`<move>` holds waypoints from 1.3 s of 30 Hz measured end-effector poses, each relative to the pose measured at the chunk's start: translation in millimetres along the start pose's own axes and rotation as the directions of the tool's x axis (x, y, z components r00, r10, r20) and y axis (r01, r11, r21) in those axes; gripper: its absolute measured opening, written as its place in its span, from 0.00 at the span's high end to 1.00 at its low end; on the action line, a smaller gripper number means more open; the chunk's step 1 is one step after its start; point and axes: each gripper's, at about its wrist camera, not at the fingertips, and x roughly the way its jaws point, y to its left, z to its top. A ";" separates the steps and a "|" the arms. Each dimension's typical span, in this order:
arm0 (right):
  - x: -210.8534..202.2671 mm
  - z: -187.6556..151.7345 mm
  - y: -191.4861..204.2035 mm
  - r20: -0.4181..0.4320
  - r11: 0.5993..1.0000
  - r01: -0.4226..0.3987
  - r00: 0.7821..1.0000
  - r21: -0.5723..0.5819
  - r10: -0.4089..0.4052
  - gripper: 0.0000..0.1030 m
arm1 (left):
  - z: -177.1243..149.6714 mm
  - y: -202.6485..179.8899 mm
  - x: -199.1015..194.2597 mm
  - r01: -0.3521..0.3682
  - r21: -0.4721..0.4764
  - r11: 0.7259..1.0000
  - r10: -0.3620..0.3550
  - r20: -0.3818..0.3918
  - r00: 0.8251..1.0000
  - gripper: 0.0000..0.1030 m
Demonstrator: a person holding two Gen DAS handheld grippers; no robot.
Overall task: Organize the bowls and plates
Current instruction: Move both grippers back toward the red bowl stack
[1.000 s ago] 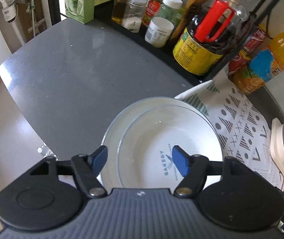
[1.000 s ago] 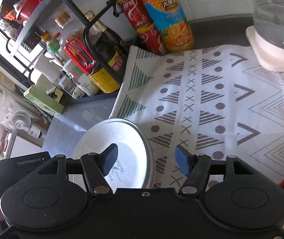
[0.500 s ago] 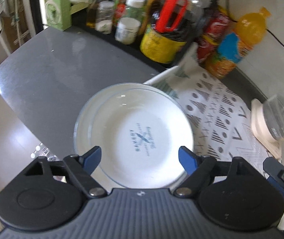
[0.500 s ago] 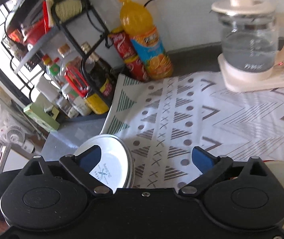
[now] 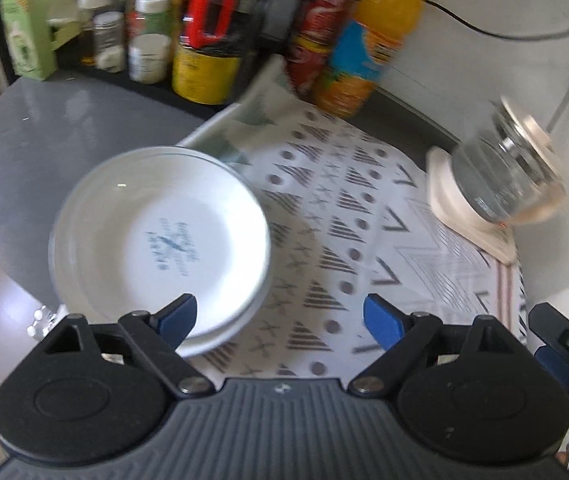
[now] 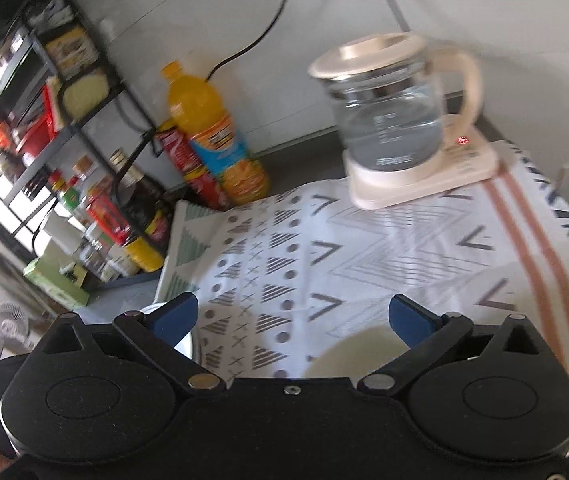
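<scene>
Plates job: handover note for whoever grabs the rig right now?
Left gripper: jaws opening, nothing between them.
Right gripper: jaws opening, empty too.
Stacked white plates sit at the patterned cloth's left edge, partly on the grey counter, released.
A pale round dish shows under the right gripper; likely next, though mostly hidden.
Kettle stands at the cloth's far corner.

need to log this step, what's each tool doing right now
left tool: jaws opening, nothing between them, stacked plates lie apart from it
right tool: jaws opening, holding nothing
</scene>
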 end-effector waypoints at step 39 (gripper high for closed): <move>9.2 -47.8 -117.0 -0.111 0.931 0.195 0.979 0.310 -0.169 0.10 | -19.5 -107.1 96.6 0.197 0.217 0.956 -0.129 -0.292 0.948 0.17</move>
